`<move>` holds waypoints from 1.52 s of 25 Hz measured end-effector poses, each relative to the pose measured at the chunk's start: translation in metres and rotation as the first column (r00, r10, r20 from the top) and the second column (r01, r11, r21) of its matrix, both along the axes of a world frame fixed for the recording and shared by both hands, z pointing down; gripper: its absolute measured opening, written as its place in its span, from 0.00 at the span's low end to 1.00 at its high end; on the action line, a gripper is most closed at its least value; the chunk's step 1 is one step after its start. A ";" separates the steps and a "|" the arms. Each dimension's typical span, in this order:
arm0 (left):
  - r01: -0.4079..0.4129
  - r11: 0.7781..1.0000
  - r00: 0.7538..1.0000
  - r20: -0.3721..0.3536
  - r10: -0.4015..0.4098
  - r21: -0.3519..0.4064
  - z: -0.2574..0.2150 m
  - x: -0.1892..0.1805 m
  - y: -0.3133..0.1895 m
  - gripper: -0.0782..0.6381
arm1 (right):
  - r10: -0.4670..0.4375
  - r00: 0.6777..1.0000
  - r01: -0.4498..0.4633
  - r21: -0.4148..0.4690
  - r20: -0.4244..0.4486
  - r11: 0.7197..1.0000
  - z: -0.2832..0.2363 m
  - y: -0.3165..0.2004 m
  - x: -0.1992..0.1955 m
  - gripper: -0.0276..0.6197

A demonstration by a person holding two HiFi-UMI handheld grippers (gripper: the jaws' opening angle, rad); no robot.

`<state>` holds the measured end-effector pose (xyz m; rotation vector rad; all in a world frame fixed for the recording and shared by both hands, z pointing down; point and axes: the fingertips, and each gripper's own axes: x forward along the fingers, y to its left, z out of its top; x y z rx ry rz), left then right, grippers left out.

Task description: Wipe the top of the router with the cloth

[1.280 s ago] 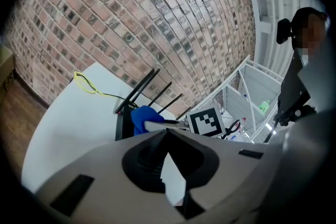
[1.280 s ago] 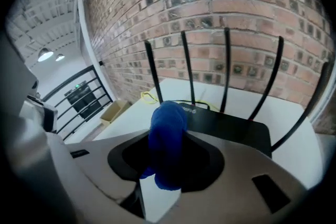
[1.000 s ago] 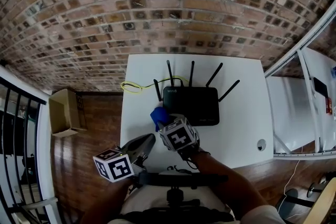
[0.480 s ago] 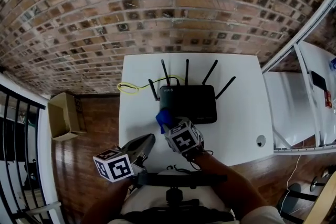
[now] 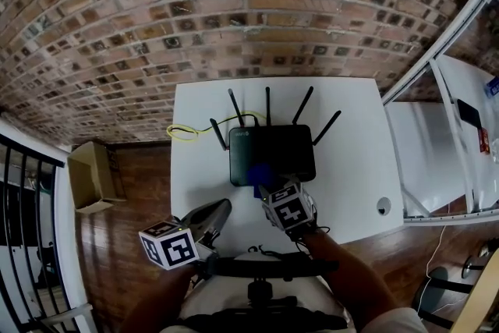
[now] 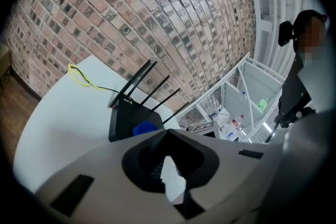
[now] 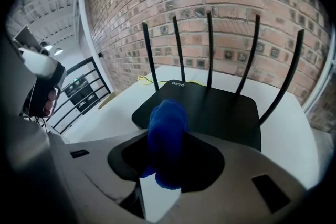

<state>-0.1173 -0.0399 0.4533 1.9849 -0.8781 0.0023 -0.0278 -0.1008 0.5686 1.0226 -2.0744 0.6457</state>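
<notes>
Blue cloth (image 5: 261, 171) clamped in right claw (image 5: 266, 182) sits at the near edge of the router (image 5: 274, 150) on the surface (image 5: 355, 168), left claw (image 5: 221, 207) farther back; left gripper view: claw (image 6: 167, 136) closed, empty, router ahead-left; right gripper view: router top dead ahead, long axis crosswise.

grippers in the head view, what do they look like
The left gripper is a light grey moulded shell carrying a white cube with black square markers; the right gripper matches. Each shell has a dark rounded opening around its jaws.
</notes>
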 end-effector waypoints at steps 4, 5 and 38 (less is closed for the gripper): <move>-0.011 1.000 1.000 -0.002 0.011 -0.017 0.002 0.008 0.002 0.14 | 0.053 0.999 -0.053 -0.010 0.010 0.999 0.001 -0.002 0.026 0.27; -0.013 1.000 1.000 0.001 0.014 -0.019 0.002 0.010 0.002 0.14 | 0.063 0.998 -0.063 -0.013 0.013 0.998 0.002 -0.002 0.032 0.27; -0.036 0.999 0.996 0.078 0.034 0.023 0.010 0.030 0.014 0.14 | 0.347 0.936 -0.346 -0.034 0.059 0.938 0.008 0.001 0.167 0.27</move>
